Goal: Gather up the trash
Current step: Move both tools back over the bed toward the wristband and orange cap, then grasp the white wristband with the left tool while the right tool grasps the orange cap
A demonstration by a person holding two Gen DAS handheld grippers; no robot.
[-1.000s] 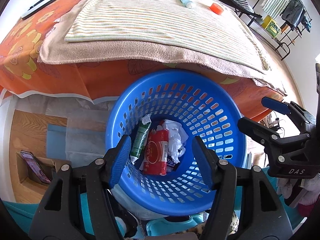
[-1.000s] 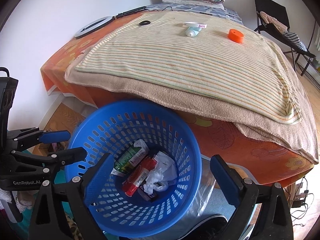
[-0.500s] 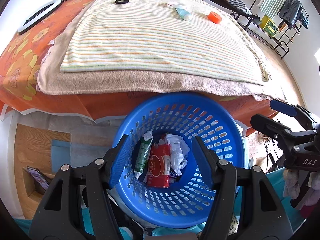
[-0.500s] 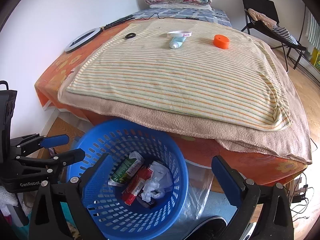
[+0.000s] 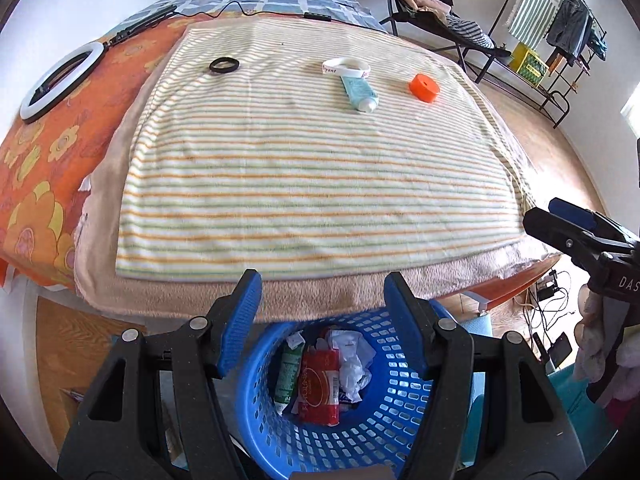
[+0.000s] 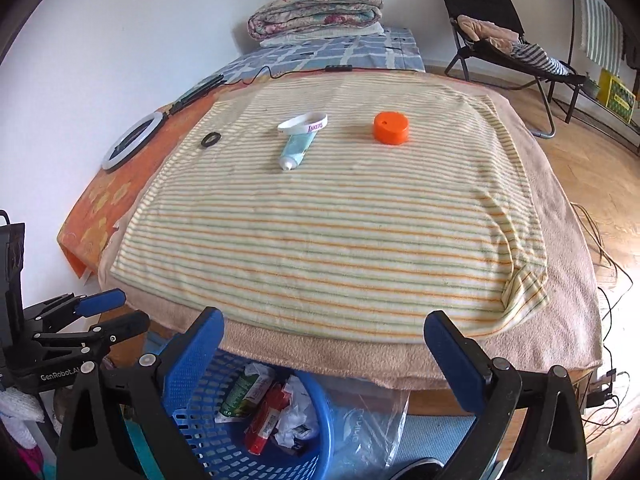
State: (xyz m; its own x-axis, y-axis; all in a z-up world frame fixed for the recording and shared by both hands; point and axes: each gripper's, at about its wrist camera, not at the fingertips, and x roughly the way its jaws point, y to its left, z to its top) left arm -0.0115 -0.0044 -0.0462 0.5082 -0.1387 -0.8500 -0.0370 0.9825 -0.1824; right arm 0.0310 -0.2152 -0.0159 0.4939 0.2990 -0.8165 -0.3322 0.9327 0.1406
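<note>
Right wrist view shows four small things left on the striped towel (image 6: pixel 320 240) that covers the bed: a black ring (image 6: pixel 211 139) at ten o'clock, a white wristband (image 6: pixel 303 123) touching a pale blue tube (image 6: pixel 295 152) near twelve, and an orange cap (image 6: pixel 391 128) at one o'clock. One blue basket (image 6: pixel 256 432) stands on the floor against the bed's near edge, probably so trash can drop straight in; it holds a green tube, a red packet and crumpled white paper (perhaps more beneath). Both claws hang empty over the basket: the right claw (image 6: pixel 324 360) spread wide, the left claw (image 5: pixel 322 322) moderately open. I judge the bed items come next.
</note>
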